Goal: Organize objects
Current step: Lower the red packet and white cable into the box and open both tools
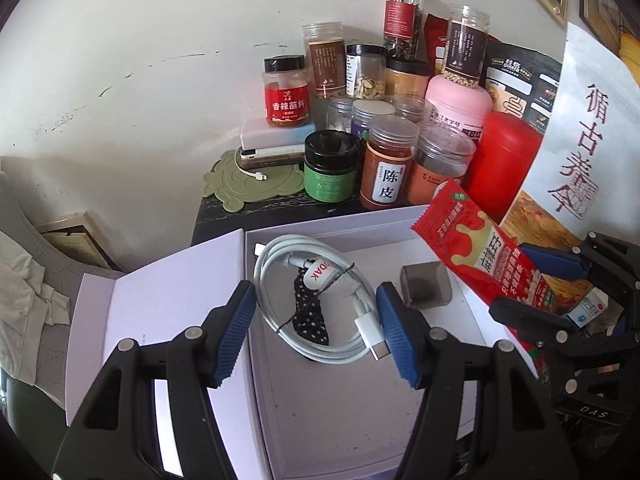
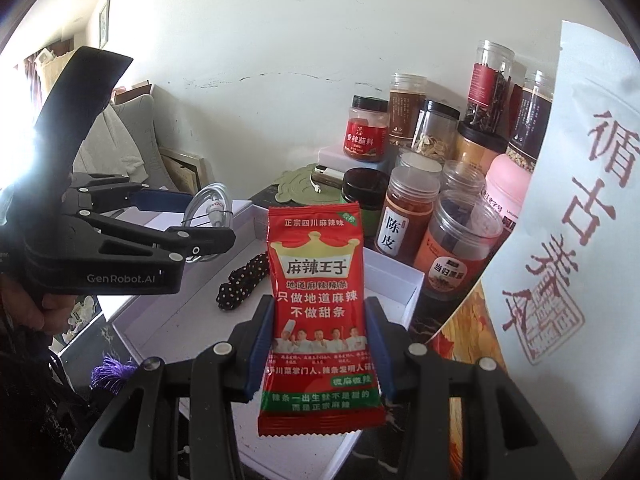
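Observation:
My left gripper is shut on a coiled white charging cable, which hangs between its blue pads over an open white box. From the right wrist view the left gripper sits at the left with the cable lifted above the box. My right gripper is shut on an upright red snack packet, held over the box's right part. The left wrist view shows the right gripper and the packet at the right. A black polka-dot cloth and a small grey block lie in the box.
The box lid lies open to the left. Several jars and a red canister crowd the dark table behind the box. A white bag with red characters stands at the right. A green mat carries stacked power banks.

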The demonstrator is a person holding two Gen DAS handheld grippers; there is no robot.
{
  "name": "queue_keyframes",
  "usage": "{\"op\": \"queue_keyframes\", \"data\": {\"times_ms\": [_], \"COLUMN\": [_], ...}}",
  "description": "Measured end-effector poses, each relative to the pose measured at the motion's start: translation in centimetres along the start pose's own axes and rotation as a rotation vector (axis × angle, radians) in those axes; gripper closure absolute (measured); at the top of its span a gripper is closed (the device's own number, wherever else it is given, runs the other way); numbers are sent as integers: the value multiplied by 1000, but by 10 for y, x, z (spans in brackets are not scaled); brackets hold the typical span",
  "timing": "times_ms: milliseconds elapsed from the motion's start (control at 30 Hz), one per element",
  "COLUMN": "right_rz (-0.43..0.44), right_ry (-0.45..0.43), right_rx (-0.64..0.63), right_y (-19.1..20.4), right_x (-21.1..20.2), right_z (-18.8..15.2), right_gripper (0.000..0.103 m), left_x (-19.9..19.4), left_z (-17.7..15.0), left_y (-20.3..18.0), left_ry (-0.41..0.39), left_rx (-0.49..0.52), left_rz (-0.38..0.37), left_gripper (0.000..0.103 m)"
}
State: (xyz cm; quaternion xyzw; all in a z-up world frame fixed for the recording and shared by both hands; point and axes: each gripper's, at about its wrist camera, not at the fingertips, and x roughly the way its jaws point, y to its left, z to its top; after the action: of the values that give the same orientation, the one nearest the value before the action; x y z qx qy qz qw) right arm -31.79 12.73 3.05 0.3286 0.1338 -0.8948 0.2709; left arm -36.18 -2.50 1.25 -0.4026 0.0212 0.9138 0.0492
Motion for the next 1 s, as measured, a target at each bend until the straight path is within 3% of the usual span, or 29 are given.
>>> {"op": "queue_keyframes", "data": {"times_ms": [300, 500, 867, 1000], "right_rz": [-8, -4, 11, -20], "right_ry": [17, 39, 106, 131], "right_rx": [2, 2, 10, -9], "right_y": [-8, -12, -19, -18], "right_x": [36, 60, 84, 89], "right_z": [15, 18, 7, 5], "right_gripper": [58, 58, 58, 56], "left_x": [43, 77, 101, 101], "left_z": [13, 7, 0, 0], "left_y": [5, 5, 3, 3], "left_ry": [25, 87, 144, 142], "left_rx": [32, 42, 32, 26], "left_rz": [61, 80, 55, 48], "left_gripper": [42, 42, 42, 41]}}
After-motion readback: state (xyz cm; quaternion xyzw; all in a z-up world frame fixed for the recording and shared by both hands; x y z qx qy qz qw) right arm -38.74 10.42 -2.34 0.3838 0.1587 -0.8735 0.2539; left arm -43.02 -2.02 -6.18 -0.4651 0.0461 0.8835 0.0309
